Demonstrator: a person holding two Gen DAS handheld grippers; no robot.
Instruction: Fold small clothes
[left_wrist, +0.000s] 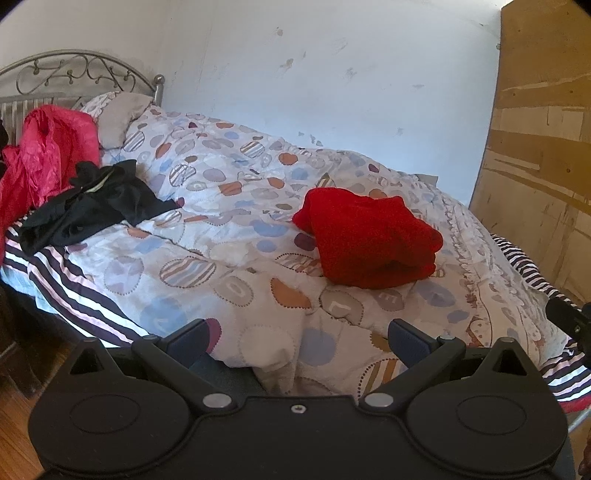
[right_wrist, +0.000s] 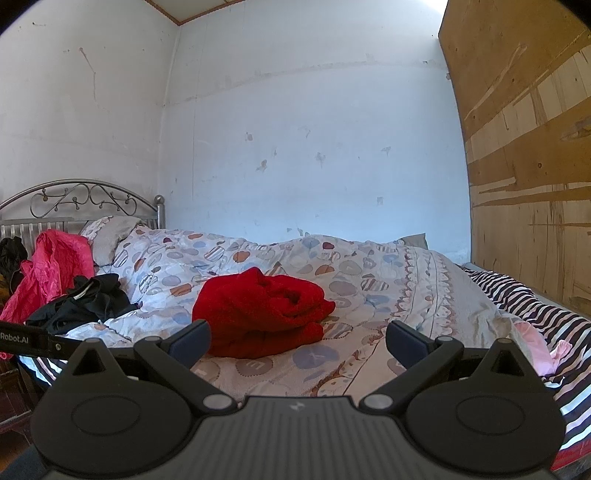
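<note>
A folded red garment (left_wrist: 369, 240) lies on the patterned duvet (left_wrist: 229, 229), right of the bed's middle; it also shows in the right wrist view (right_wrist: 262, 314). A crumpled black garment (left_wrist: 92, 206) lies at the left of the bed, also seen in the right wrist view (right_wrist: 85, 302). A pink-red garment (left_wrist: 44, 147) is heaped by the headboard. My left gripper (left_wrist: 299, 339) is open and empty, over the bed's near edge. My right gripper (right_wrist: 297, 343) is open and empty, just short of the red garment.
A metal headboard (left_wrist: 74, 70) and grey pillow (left_wrist: 118, 114) are at the far left. A striped sheet (right_wrist: 535, 310) shows under the duvet (right_wrist: 369, 280). A wooden panel (right_wrist: 524, 166) stands on the right, a white wall behind. Wooden floor (left_wrist: 14, 417) is at lower left.
</note>
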